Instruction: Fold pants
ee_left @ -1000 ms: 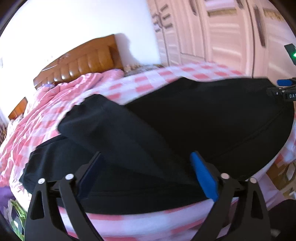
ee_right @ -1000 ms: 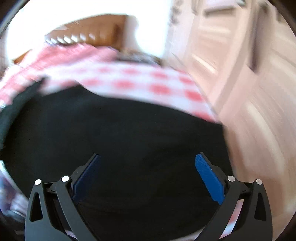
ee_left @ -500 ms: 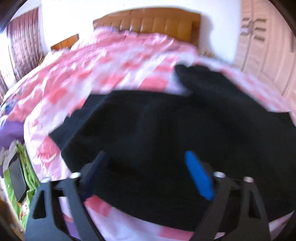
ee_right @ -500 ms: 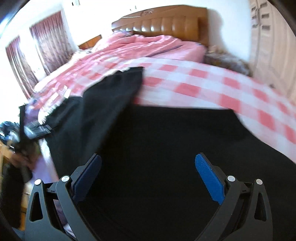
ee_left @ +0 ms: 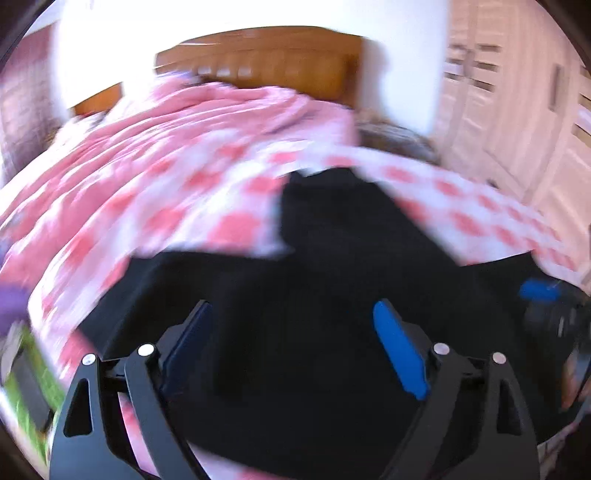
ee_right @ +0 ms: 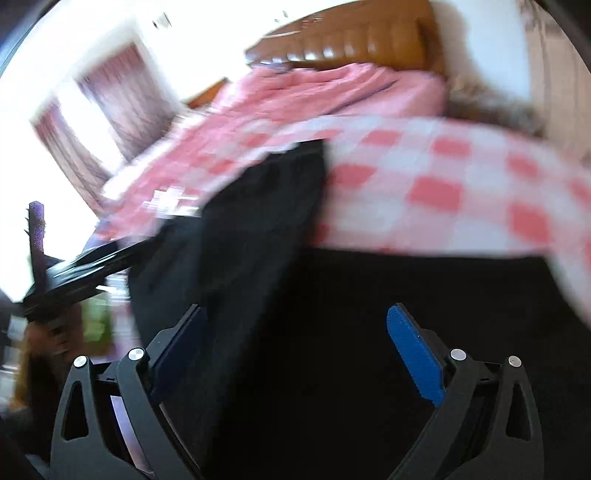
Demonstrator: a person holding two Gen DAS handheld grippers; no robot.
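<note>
Left tool, nearest the lens, has jaws spread that have just been reopening, with black pants directly beneath and ahead, nothing pinched. Right tool likewise stands released over the same cloth. The pants lie on the bed; one leg runs away from the tools toward the headboard. Both tools appear about equally near. The bed's near edge lies close below; open checked bedding beyond offers room for folding.
</note>
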